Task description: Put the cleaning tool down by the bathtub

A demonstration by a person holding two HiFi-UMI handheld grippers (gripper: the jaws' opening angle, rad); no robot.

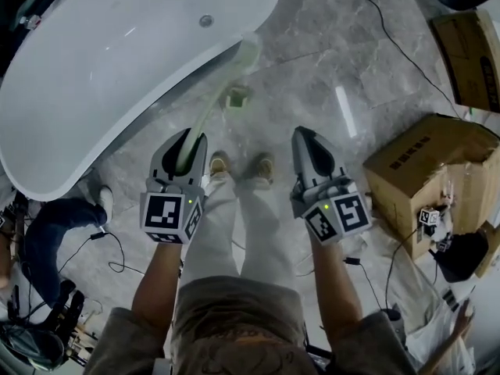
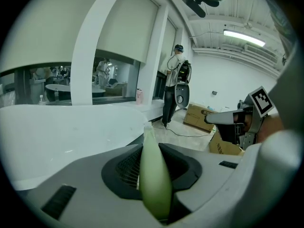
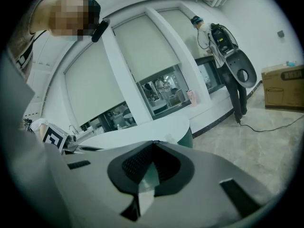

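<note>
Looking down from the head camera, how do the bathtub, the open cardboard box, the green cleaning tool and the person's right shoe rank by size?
1. bathtub, by far.
2. cardboard box.
3. cleaning tool: long but thin, and nearer the camera, so it may look larger than it is.
4. shoe.

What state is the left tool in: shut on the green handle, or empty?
Shut on it: the left tool has the green handle pressed between its jaws.

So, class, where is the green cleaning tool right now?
Head view, left of centre: the cleaning tool is clamped in the left gripper, its far end beside the bathtub rim.
</note>
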